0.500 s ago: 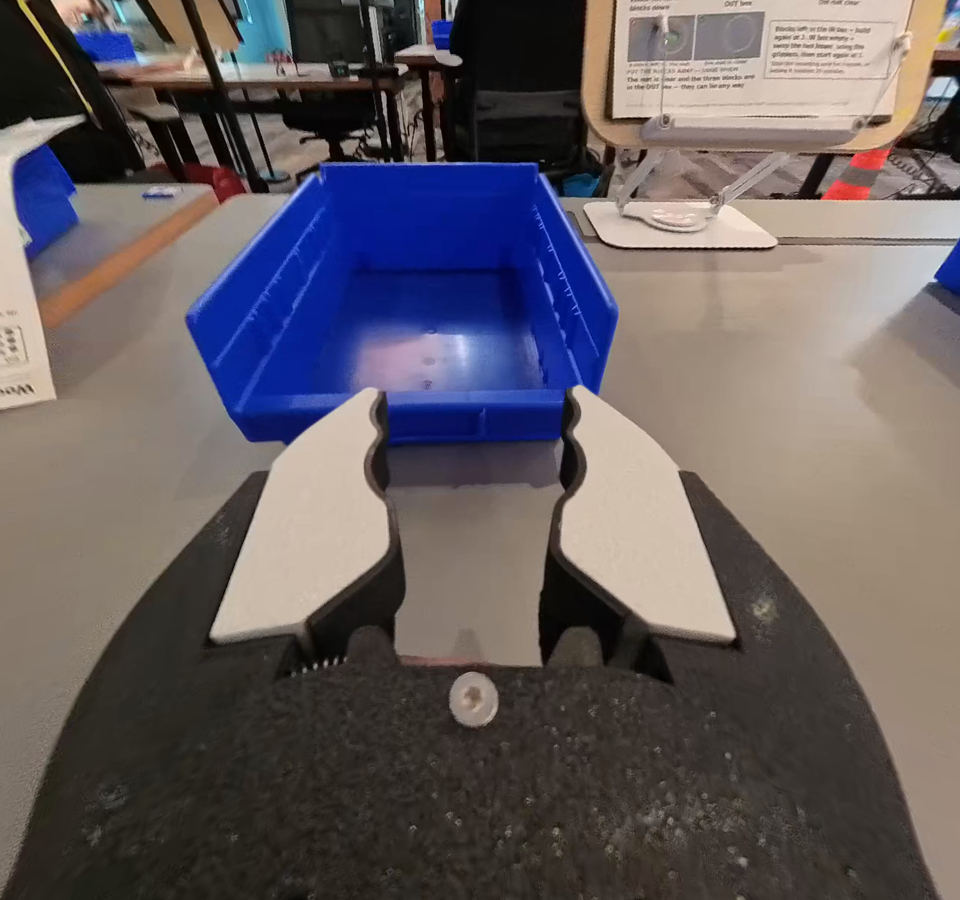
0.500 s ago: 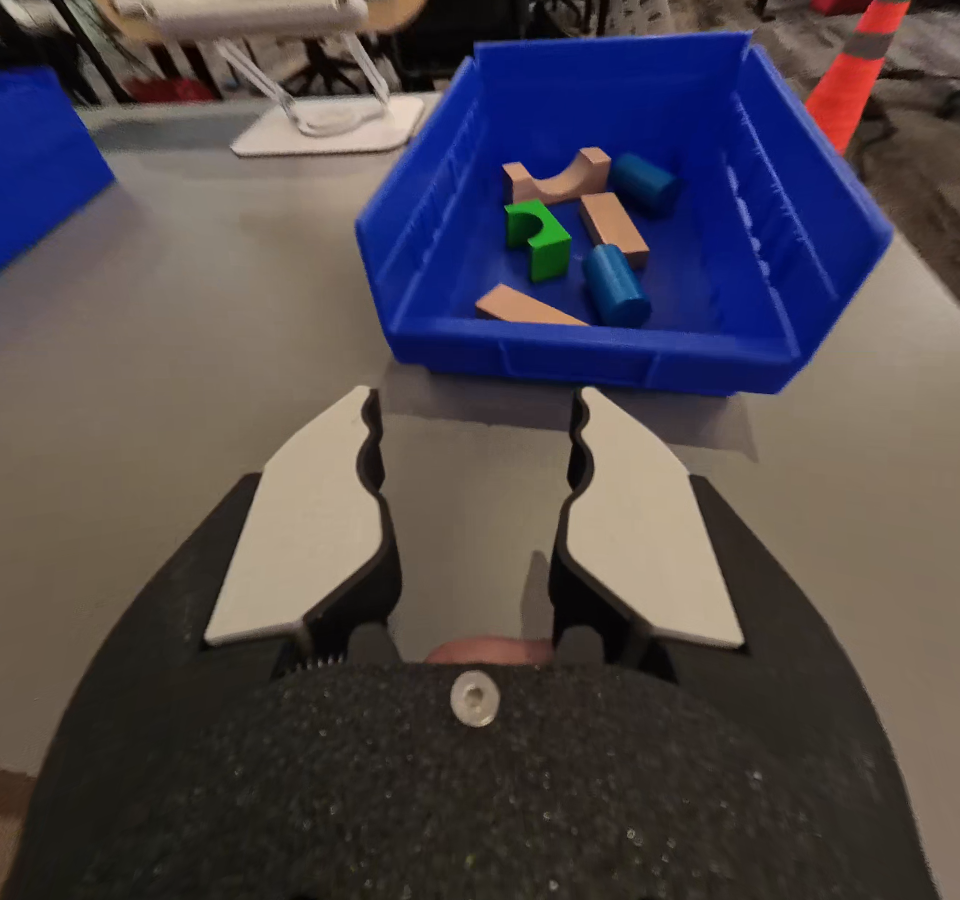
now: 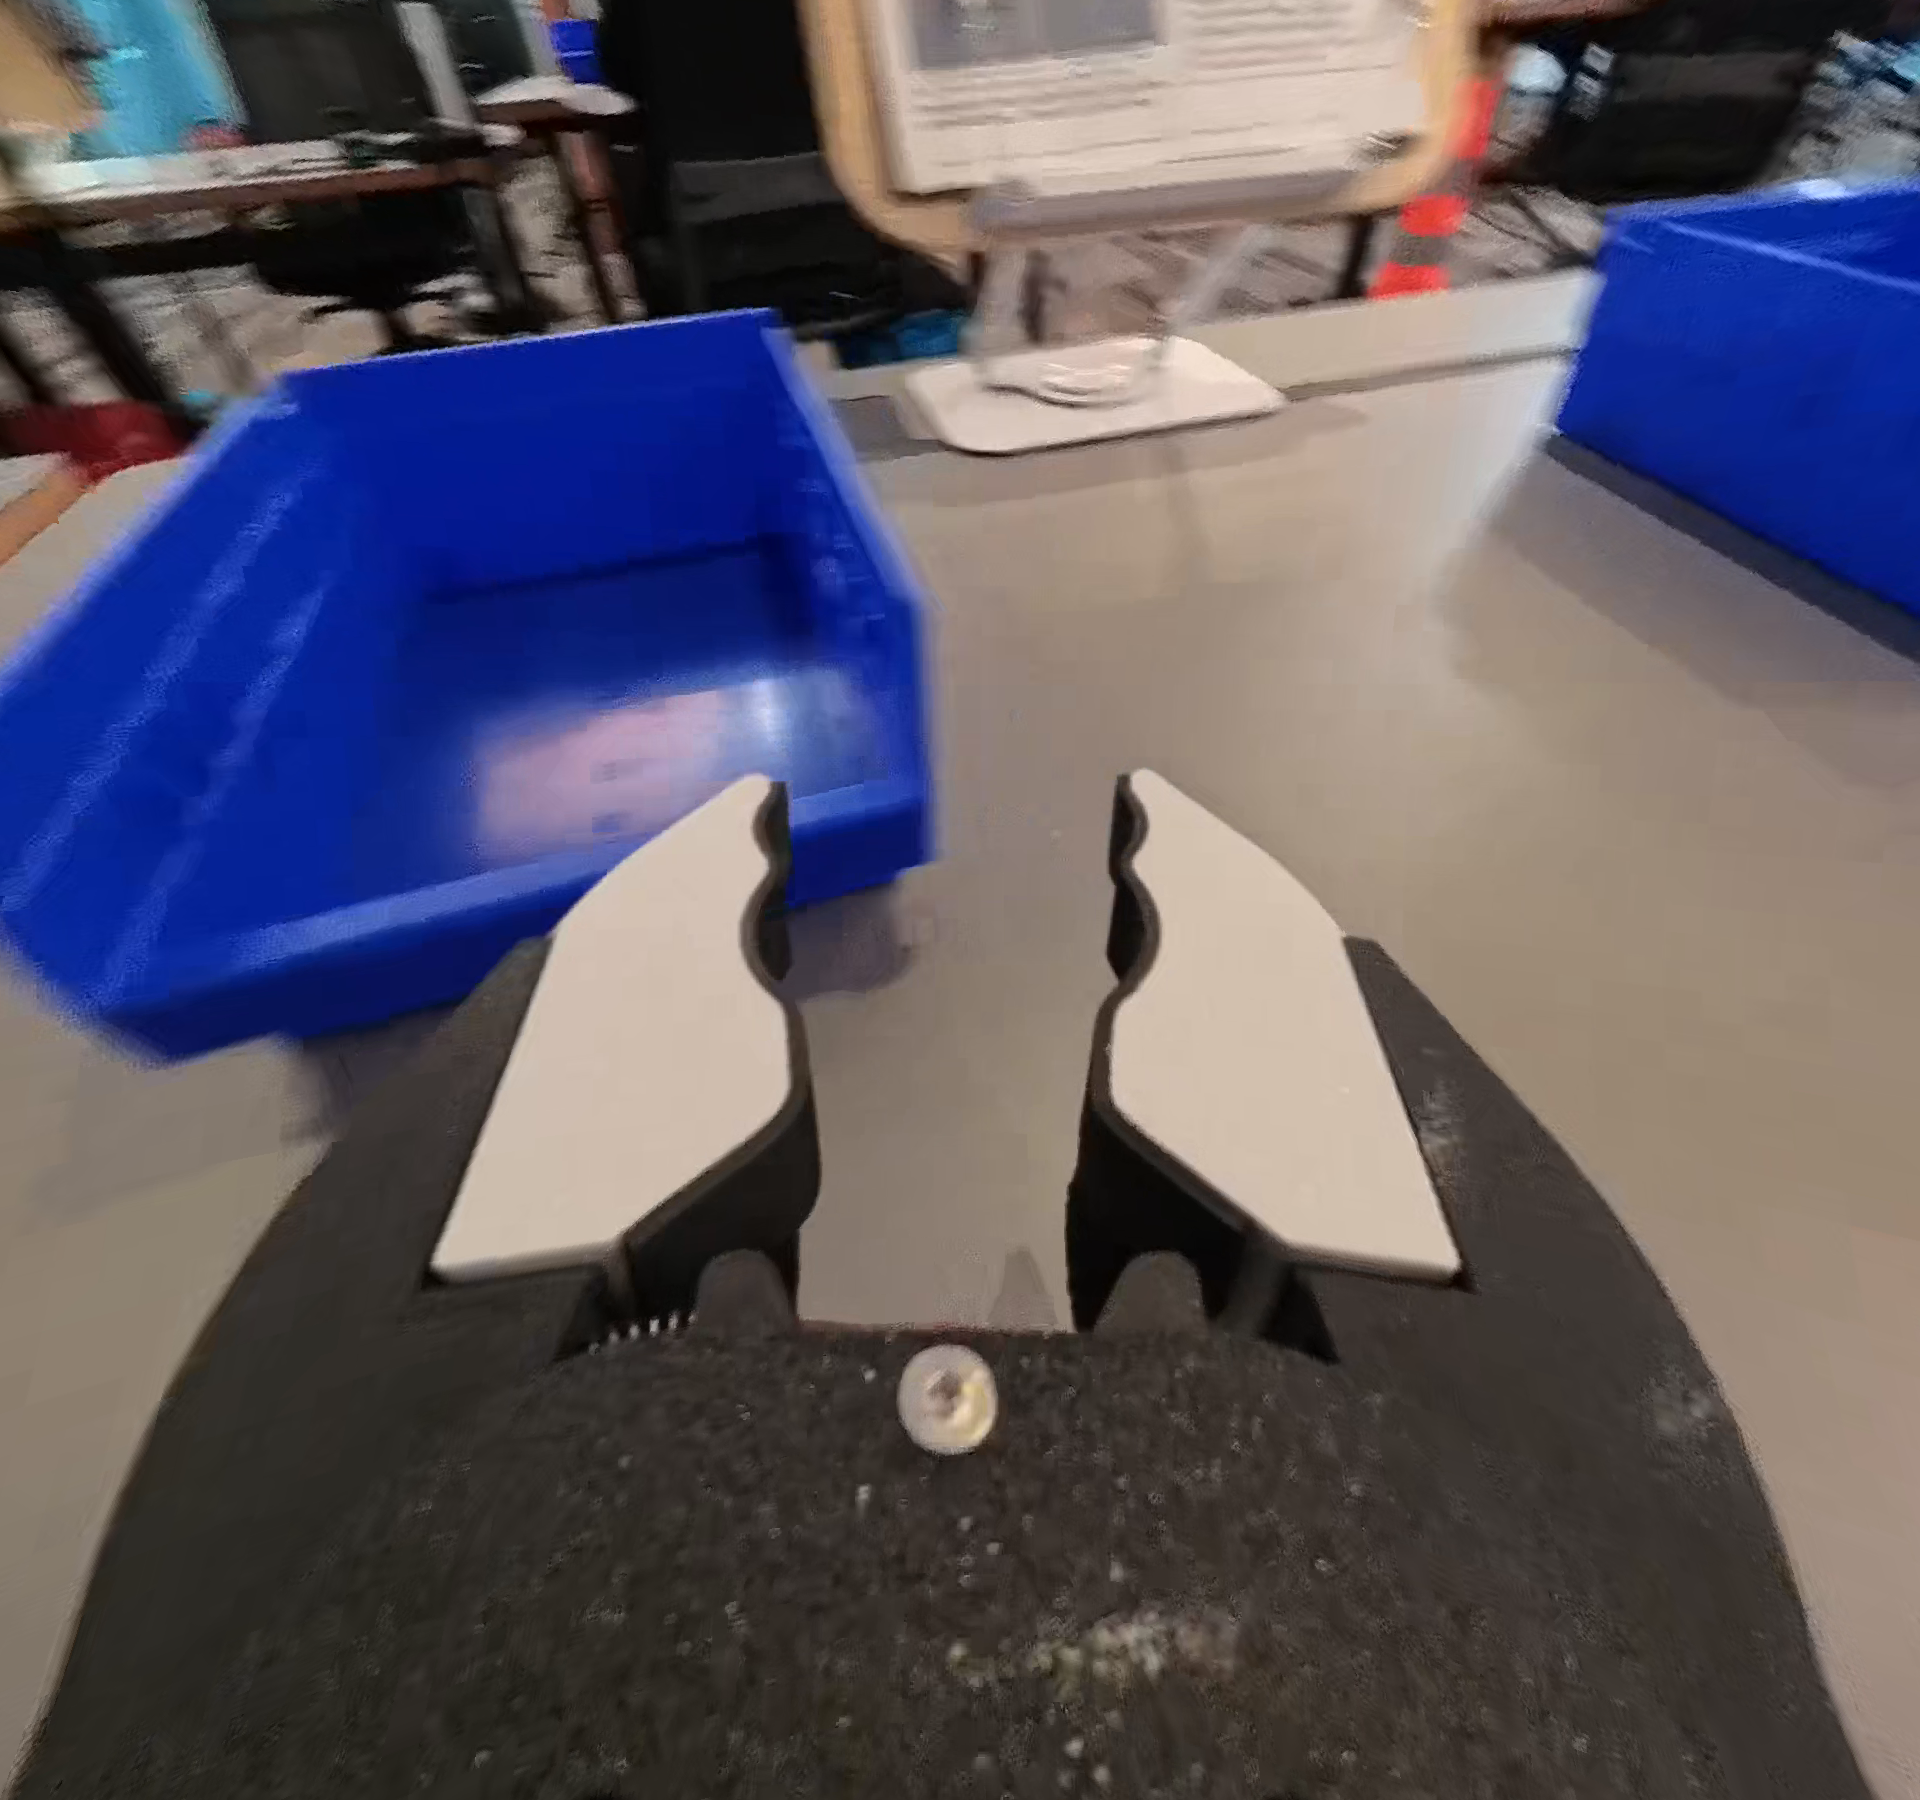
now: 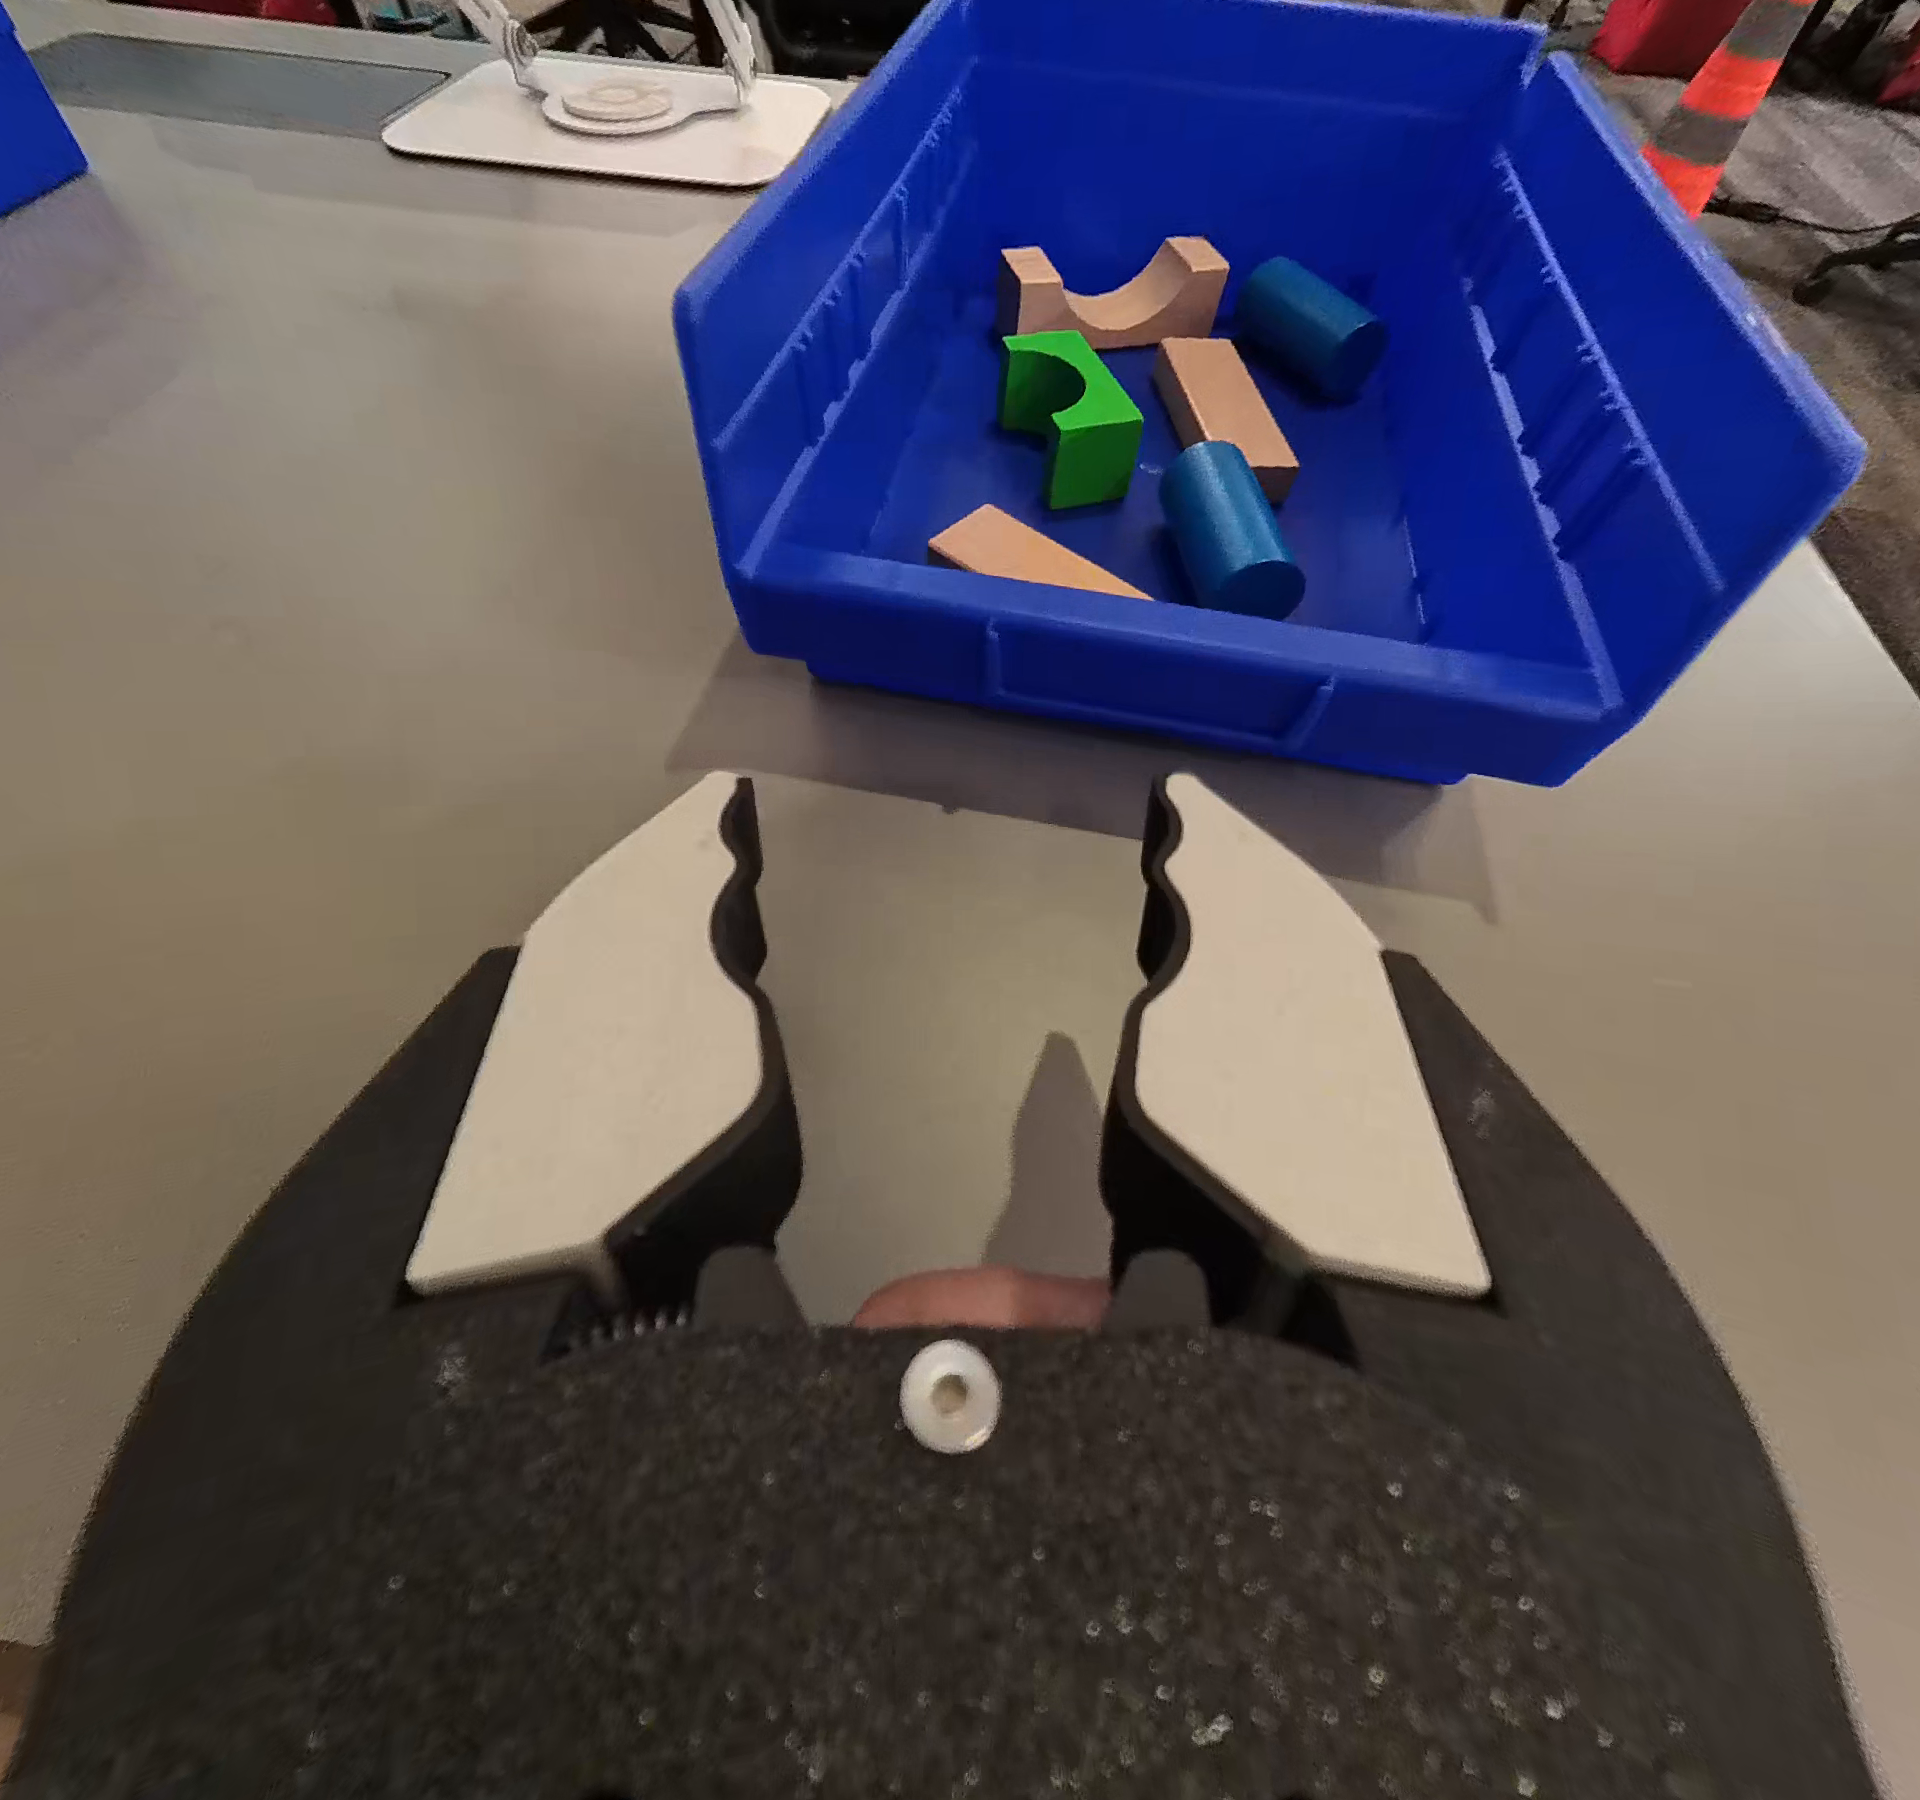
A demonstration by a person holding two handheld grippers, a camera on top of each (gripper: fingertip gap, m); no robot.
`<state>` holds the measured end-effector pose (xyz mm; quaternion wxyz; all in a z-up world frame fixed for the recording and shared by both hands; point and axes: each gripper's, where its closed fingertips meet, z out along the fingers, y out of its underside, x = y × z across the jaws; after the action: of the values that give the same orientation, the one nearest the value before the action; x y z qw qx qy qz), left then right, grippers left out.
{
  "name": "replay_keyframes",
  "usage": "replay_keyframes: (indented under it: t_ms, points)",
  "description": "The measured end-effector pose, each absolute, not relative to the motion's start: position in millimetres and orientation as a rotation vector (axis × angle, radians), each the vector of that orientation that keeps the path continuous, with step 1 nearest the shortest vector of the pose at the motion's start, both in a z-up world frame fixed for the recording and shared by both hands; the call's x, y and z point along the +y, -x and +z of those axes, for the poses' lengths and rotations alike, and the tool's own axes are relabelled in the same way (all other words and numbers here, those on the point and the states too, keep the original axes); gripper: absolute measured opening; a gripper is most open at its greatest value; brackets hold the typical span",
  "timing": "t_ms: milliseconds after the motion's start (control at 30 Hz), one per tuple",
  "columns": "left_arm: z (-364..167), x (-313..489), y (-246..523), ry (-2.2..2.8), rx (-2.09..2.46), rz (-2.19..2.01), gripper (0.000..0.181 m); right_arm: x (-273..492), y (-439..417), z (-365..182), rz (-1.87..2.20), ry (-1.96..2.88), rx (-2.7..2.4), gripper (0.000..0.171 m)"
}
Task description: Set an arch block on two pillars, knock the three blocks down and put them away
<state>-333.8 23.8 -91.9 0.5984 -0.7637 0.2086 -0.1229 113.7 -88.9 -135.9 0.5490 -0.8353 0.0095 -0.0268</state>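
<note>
In the right wrist view a blue bin (image 4: 1164, 690) holds several blocks: a wooden arch (image 4: 1112, 306), a green arch (image 4: 1075, 420), two blue cylinders (image 4: 1231, 535) (image 4: 1314, 327), a wooden bar (image 4: 1226, 410) and a wooden wedge (image 4: 1029, 561). My right gripper (image 4: 948, 815) is open and empty over the grey table, just short of that bin. In the left wrist view an empty blue bin (image 3: 208, 690) sits ahead to the left. My left gripper (image 3: 948, 815) is open and empty beside that bin's near right corner.
A white stand (image 3: 1091, 389) holding a paper sheet on a board (image 3: 1132, 25) stands at the table's back; its base also shows in the right wrist view (image 4: 613, 114). The filled bin's side shows far right (image 3: 1766, 379). An orange cone (image 4: 1745, 46) stands on the floor beyond.
The left gripper has swung right, so the empty bin now sits to the left and the view is blurred. The right gripper has moved a little left and tilted down; the filled bin shows more fully.
</note>
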Motion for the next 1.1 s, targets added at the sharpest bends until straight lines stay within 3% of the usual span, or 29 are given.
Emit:
replay_keyframes:
  t_ms: [67,267,333,433,567,633,733,900,1000,1100]
  points:
    - [-105,12,267,1.816,0.682,-0.38,0.055,-91,-120,-135,-0.084,1.974,0.036,0.07]
    - [-90,-24,44,1.75,0.972,-0.672,0.083,-95,-140,-134,-0.106,1.954,0.115,0.071]
    - [-87,-18,-9,1.777,0.957,-0.677,0.093,-97,-144,-134,-0.107,1.95,0.139,0.071]
    - [-92,12,-54,1.824,0.903,-0.513,0.089,-103,-149,-134,-0.126,1.953,0.152,0.071]
    - [-109,37,-86,1.909,0.84,-0.482,0.062,-110,-157,-133,-0.147,1.959,0.179,0.069]
    - [-120,38,-95,1.972,0.838,-0.53,0.031,-113,-163,-133,-0.14,1.96,0.204,0.069]
    - [-122,43,-94,2.003,0.773,-0.539,0.028,-116,-173,-137,-0.152,1.983,0.254,0.069]
    - [-121,53,-51,2.049,0.635,-0.397,0.003,-119,-197,-140,-0.306,2.008,0.39,0.068]
    - [-121,41,-36,2.05,0.617,-0.464,0.003,-109,-189,-142,-0.279,2.011,0.364,0.075]
    - [-121,27,-24,2.038,0.638,-0.465,0.003,-105,-201,-141,-0.357,2.015,0.449,0.067]
